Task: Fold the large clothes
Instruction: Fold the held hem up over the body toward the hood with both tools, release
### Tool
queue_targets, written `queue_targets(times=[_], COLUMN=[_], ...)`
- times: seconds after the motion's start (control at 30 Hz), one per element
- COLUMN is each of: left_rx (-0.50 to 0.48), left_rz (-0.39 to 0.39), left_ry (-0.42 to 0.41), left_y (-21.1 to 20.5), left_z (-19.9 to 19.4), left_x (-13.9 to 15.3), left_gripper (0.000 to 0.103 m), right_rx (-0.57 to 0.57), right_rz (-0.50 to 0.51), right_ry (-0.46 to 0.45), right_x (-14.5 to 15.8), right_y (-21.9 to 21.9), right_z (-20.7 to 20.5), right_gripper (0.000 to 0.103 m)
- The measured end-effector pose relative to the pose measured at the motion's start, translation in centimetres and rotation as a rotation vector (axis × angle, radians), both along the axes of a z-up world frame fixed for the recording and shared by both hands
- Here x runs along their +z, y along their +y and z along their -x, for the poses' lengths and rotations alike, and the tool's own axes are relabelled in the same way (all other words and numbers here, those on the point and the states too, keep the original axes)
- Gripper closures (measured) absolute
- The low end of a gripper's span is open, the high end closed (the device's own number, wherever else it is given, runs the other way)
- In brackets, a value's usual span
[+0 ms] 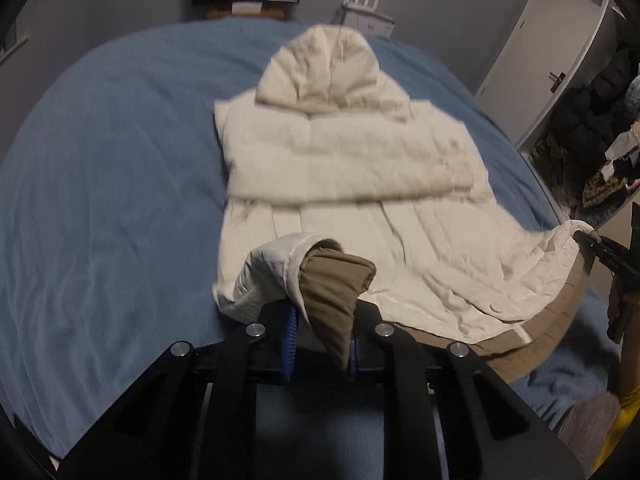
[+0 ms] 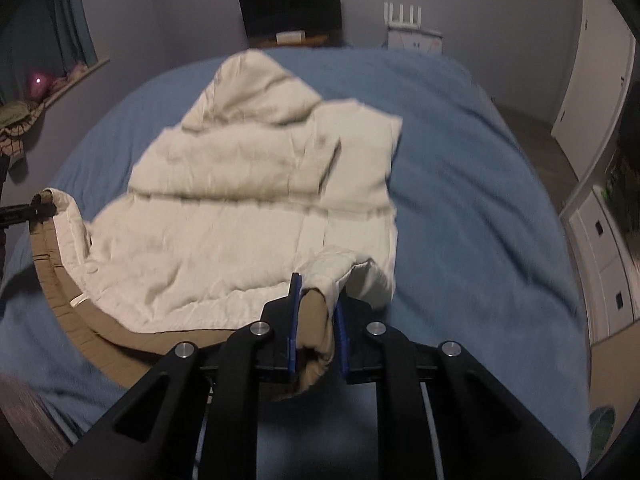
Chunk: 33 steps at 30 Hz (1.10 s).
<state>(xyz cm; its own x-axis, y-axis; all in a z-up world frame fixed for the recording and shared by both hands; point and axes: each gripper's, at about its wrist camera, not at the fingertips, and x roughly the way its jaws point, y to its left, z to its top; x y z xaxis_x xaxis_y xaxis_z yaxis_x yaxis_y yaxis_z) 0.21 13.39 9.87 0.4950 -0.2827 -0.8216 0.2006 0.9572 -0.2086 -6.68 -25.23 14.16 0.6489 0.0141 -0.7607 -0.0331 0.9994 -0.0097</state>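
A cream hooded puffer jacket point(image 1: 360, 152) with a tan lining lies spread on a blue bed point(image 1: 100, 200), hood at the far end and sleeves folded across the body. My left gripper point(image 1: 322, 320) is shut on the near hem corner, whose tan lining bulges between the blue pads. The right gripper point(image 1: 582, 238) shows at the right edge, pinching the other hem corner, which is raised off the bed. In the right wrist view, my right gripper point(image 2: 317, 308) is shut on that corner of the jacket point(image 2: 260, 200), and the left gripper point(image 2: 40, 210) holds the far corner at the left.
The blue bed point(image 2: 480, 220) stretches wide on both sides of the jacket. A dark screen point(image 2: 290, 6) and a white router point(image 2: 404, 12) stand beyond the bed's far end. A white door point(image 1: 540, 40) and piled clothes point(image 1: 600, 120) are to the right.
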Motion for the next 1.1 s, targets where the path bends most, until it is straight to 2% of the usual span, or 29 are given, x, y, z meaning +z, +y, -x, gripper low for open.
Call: queue_targets(times=[0.13, 0.3, 0.6, 0.9, 1.1], left_rx=[0.033, 0.085, 0.13, 0.193, 0.22], left_rz=[0.03, 0.077, 0.054, 0.009, 0.011], left_ry=[-0.026, -0.024, -0.038, 0.002, 0.072], left_y=[1.1, 2.4, 2.2, 2.2, 2.6], left_z=[-3.6, -8.9, -19.4, -29.6, -33.4], left_x=[1.1, 1.1, 0.7, -2.1, -5.4], left_gripper=[0.085, 0.086, 0.086, 0.085, 0.083], right_rx=[-0.026, -0.08, -0.183, -0.252, -0.299], right_rz=[-0.008, -0.054, -0.031, 0.015, -0.019], right_ry=[-0.031, -0.032, -0.022, -0.007, 0.066], right_x=[1.5, 2.0, 0.9, -1.2, -4.7], right_y=[-0.5, -1.8, -3.4, -3.8, -4.8], right_z=[-4.3, -11.2, -22.5, -32.6, -37.2], right_gripper=[0.091, 0.091, 0.091, 0.091, 0.091])
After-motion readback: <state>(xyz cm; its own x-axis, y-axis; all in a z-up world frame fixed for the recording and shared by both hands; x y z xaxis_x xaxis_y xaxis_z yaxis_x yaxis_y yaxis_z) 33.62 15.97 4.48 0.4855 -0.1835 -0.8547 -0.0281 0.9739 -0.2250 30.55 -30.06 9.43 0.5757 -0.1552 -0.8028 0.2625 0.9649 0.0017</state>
